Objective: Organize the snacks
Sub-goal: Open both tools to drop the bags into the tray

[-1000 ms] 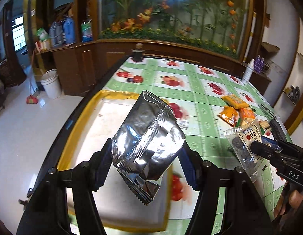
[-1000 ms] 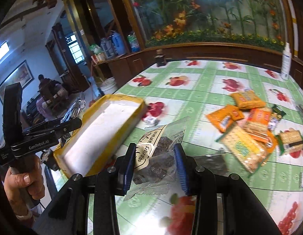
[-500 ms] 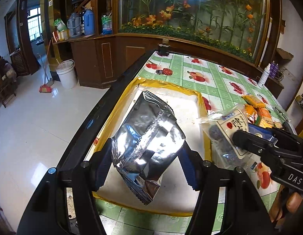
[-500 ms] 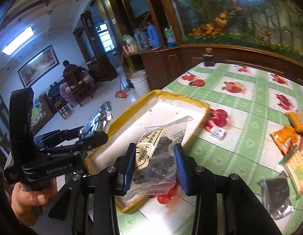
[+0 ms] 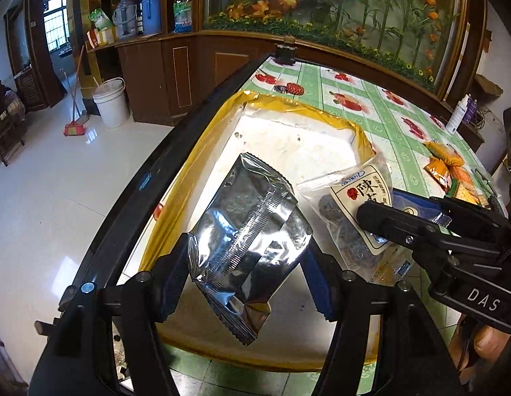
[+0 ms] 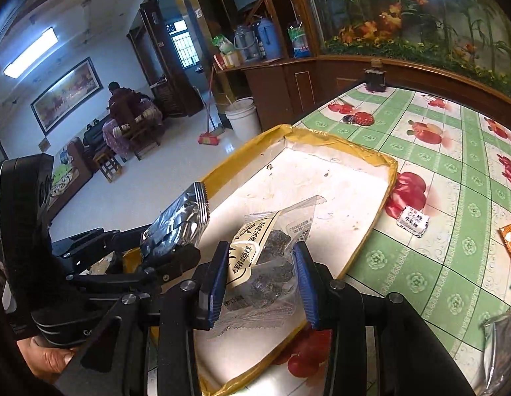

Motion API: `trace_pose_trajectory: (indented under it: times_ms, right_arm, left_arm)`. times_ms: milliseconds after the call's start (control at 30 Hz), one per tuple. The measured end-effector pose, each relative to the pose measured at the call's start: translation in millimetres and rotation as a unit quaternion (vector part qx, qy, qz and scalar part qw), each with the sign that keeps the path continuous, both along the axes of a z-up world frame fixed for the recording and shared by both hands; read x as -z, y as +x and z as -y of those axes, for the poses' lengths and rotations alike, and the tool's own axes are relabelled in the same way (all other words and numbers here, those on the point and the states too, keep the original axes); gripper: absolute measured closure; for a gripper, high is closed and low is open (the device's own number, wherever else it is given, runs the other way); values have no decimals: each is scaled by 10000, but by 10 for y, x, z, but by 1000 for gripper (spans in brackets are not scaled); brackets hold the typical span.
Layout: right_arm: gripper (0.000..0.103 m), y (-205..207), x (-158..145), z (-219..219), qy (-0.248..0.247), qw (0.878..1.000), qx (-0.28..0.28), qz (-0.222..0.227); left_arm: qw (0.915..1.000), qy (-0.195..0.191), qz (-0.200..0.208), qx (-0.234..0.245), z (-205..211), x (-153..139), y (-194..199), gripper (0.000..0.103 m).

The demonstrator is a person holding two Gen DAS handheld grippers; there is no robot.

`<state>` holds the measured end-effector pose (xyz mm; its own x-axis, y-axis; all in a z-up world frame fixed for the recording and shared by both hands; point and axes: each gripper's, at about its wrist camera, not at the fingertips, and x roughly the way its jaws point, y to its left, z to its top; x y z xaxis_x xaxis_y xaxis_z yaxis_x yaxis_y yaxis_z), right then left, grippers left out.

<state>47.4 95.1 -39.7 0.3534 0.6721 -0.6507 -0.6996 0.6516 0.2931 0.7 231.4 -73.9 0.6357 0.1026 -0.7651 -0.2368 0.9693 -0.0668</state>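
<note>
A silver foil snack packet hangs over the yellow-rimmed white tray, with my left gripper shut on its sides. My right gripper is shut on a clear bag of dark dried fruit with a cream label, also held above the tray. In the left wrist view the clear bag and the right gripper sit just right of the foil packet. In the right wrist view the foil packet and the left gripper sit to the left.
Orange and yellow snack packs lie on the green fruit-print tablecloth at the right, with a small white wrapped sweet beside the tray. A dark jar stands at the table's far end. The table edge drops to a white floor at left.
Both grippers carried their packets leftward from the tablecloth to over the tray and slightly lower. The two grippers have come closer together. Both grips are unchanged.
</note>
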Motion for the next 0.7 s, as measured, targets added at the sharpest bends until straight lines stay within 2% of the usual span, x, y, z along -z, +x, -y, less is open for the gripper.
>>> trace_pose_trajectory:
  times_ms: [200,233,300,433,533,600,700]
  right_arm:
    - [63,60,141,-99,-169,9997,-75,-156]
    - [60,66,165,-112,-186,9996,-98,-194]
    - [60,64,174,-108,-198,9996,-89,-197]
    - [57,53,107,-23,-93,9999,10,-124]
    - [42,38,2,120,-26,9999,167,18]
    - [40,34,-80,274,50,9995,308,106]
    - [25,30,-163,522,73,9982,557,194]
  left_arm:
    - [9998,-75,-194,15,-25,117,51,38]
    - [9997,-91,-212,9,-29,125,56,37]
    - [9996,49,-273,-85,-28,136,64,29]
    - [9985,419,-340,-135,31,124,83,28]
    - [9988,388,-281,-39,77,70,67,28]
    - [9995,216,-219,45,93,21,61,28]
    - [9997,146,-126,124,172,-61,64,28]
